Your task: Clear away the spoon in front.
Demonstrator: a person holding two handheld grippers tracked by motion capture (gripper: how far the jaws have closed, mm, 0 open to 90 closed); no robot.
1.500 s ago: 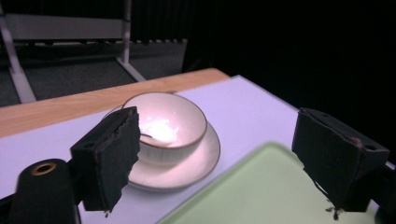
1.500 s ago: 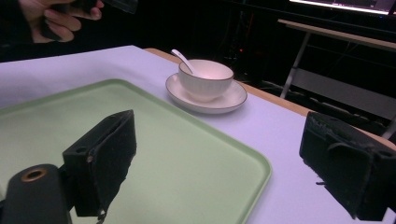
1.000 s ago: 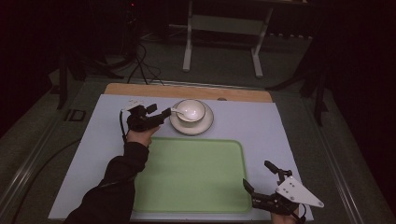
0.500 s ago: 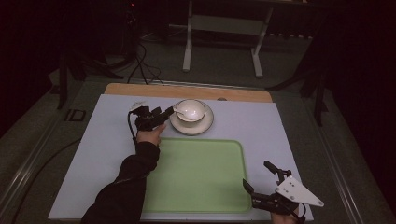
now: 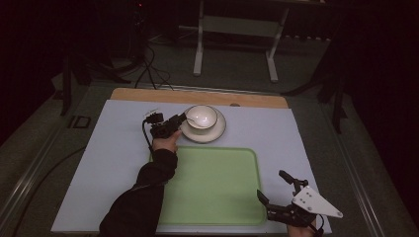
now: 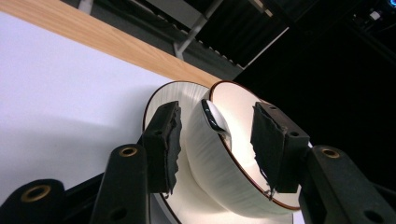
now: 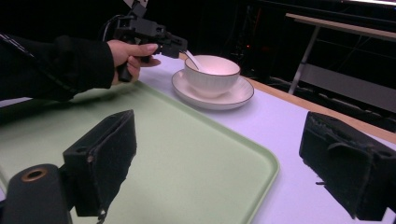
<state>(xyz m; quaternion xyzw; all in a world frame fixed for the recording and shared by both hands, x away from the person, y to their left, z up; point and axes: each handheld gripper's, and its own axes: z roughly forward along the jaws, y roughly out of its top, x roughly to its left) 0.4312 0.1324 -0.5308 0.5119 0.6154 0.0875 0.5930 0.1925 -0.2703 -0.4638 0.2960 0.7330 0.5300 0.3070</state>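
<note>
A: High view first. Where's the bowl?

B: White bowl (image 5: 201, 117) on a white saucer (image 5: 217, 133), far side of the table, centre-left. A spoon (image 5: 191, 120) lies in it, handle leaning over the left rim. The left gripper (image 5: 178, 122) is right at that rim, hand behind it, dark sleeve running down toward the near edge.

A: Anything around it?

B: A green tray (image 5: 212, 185) just near of the saucer, empty. A wooden strip (image 5: 197, 97) along the far edge of the pale table (image 5: 113, 148). The right gripper (image 5: 272, 190) sits near-right by the tray's corner, well apart from the bowl, nothing between its jaws, spread wide.

A: Left gripper view?

B: The jaws straddle the bowl (image 6: 219, 172) wall, one pad outside, one inside over the rim. They have just been closing, but gaps still show on both sides, so part open, not pressing. The spoon (image 6: 212, 116) handle lies on the rim between the pads, right in the way. The saucer (image 6: 163, 100) is behind.

A: Right gripper view?

B: Its own jaws are wide, holding nothing, with the tray (image 7: 187, 154) between them. Farther off, the left gripper (image 7: 180, 46) is at the bowl (image 7: 212, 74), the spoon (image 7: 194, 60) handle poking toward it, the saucer (image 7: 233, 98) underneath.
</note>
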